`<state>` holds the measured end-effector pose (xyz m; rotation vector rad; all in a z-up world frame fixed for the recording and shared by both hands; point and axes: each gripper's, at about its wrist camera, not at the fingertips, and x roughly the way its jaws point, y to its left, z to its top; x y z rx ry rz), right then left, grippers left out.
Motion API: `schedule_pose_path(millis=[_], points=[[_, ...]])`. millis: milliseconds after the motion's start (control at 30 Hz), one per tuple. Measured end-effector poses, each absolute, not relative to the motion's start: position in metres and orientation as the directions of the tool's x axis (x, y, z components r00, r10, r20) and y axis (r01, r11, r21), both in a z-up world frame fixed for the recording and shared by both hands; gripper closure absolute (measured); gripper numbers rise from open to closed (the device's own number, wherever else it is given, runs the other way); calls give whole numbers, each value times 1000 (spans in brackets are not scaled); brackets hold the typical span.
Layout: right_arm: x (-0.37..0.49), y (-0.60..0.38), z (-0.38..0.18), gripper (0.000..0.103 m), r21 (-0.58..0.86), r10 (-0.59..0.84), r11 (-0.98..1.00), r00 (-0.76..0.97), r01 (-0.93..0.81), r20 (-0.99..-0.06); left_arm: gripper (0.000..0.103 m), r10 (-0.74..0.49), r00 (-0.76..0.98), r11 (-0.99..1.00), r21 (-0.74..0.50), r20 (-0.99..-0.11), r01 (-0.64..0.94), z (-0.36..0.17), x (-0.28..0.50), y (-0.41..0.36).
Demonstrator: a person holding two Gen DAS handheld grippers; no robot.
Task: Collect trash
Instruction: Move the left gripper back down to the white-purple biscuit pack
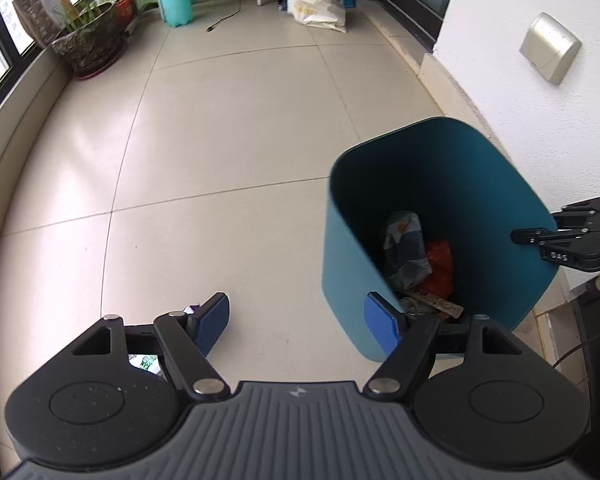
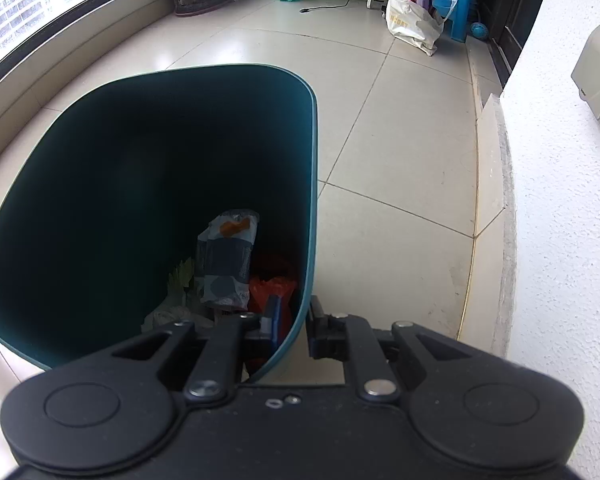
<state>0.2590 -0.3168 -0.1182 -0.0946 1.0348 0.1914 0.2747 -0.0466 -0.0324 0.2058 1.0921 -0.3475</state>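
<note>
Right tool (image 2: 292, 320) astride teal bin (image 2: 148, 152) rim.

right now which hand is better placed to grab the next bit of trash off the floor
Left. The left gripper is open and empty, with a wrapper on the floor just behind its finger. The right gripper is clamped on the bin rim.

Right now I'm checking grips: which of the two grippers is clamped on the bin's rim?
The right gripper: its fingers pinch the teal bin's wall, one inside, one outside. The left gripper hangs open beside it, holding nothing.
</note>
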Motion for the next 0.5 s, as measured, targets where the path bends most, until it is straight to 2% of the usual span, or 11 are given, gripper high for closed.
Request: schedule_pose_path(millis=[500], points=[[259, -301, -117, 89, -64, 56, 970, 467, -236, -883, 29, -78, 335, 954, 28, -939, 300, -145, 310, 77]])
